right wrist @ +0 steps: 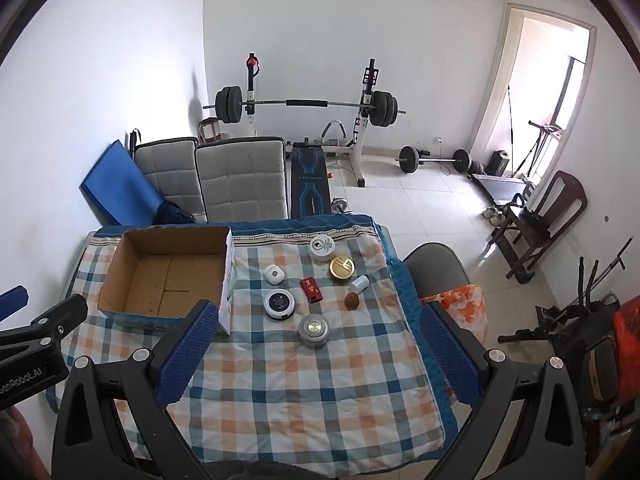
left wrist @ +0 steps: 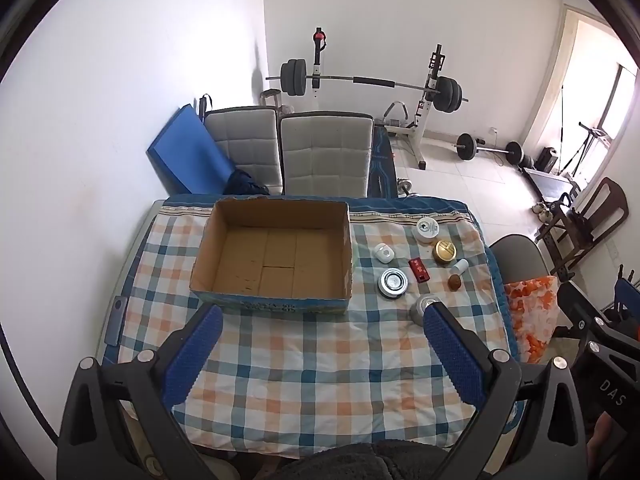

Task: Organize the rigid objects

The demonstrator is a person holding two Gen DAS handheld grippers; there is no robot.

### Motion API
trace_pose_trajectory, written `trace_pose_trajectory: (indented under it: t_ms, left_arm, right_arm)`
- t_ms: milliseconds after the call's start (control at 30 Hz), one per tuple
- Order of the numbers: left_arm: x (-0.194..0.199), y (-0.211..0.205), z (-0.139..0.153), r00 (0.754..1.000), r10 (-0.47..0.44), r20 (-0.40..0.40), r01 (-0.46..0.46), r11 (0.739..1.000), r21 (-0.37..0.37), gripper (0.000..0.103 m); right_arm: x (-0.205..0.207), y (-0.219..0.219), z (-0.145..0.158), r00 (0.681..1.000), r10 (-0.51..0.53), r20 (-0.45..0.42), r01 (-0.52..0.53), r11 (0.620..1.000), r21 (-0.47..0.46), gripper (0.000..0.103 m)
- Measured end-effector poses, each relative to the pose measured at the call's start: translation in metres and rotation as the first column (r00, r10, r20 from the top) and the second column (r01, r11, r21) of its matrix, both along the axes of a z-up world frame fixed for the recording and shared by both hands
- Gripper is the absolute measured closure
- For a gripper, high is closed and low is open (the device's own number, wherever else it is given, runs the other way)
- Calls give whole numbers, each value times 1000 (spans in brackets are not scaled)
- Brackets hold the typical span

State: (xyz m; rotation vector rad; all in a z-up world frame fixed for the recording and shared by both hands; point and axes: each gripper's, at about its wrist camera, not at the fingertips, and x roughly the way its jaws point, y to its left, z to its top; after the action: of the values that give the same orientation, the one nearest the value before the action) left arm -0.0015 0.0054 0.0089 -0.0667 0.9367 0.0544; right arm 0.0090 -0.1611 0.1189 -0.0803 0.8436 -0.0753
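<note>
I hold both sets of fingers above the near edge of the desk [left wrist: 312, 380], which is covered by a checked cloth in blue, orange and white. My left fingers [left wrist: 320, 344] are spread wide with nothing between them, the blue pads [left wrist: 192, 356] hovering over bare cloth. My right fingers [right wrist: 316, 344] are spread wide too and hold nothing.

An open cardboard box [left wrist: 276, 256] sits on the far left part of the desk, its floor bare. In the right wrist view the same box [right wrist: 168, 276] lies to the left of a group of small things.

Those things are to the right of the box, apart from one another. Farthest back is a white round jar [right wrist: 321, 248], and just nearer is a gold round tin [right wrist: 341, 269]. A small white case [right wrist: 274, 274] lies closest to the box's right wall. A red rectangular piece [right wrist: 311, 290] lies in the middle of the group. Beside it is a round white-rimmed disc with a dark face [right wrist: 279, 304]. A small white bottle [right wrist: 360, 283] lies on its side near the right edge, with a brown walnut-like ball [right wrist: 351, 301] just in front of it. Nearest to me is a silver round puck [right wrist: 314, 330]; in the left wrist view it [left wrist: 420, 309] is partly hidden behind my right-hand pad.

Two pale padded chairs [left wrist: 324, 156] stand behind the desk, and a barbell rack [left wrist: 368, 84] stands by the far wall.
</note>
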Motion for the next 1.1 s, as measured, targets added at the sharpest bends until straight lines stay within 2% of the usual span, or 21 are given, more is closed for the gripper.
trace_pose_trajectory:
  t_ms: [200,1100]
  left_arm:
    - [-4,-5,-1,1000,-2,5,2,1000,4,0]
    - [1,-11,14,999,-13,30,13,1000,17,0]
  right_arm:
    - [-4,7,9,1000,-10,15,10,1000,-16,0]
    - [-7,9,12,998,-23,51,25,999,-31,0]
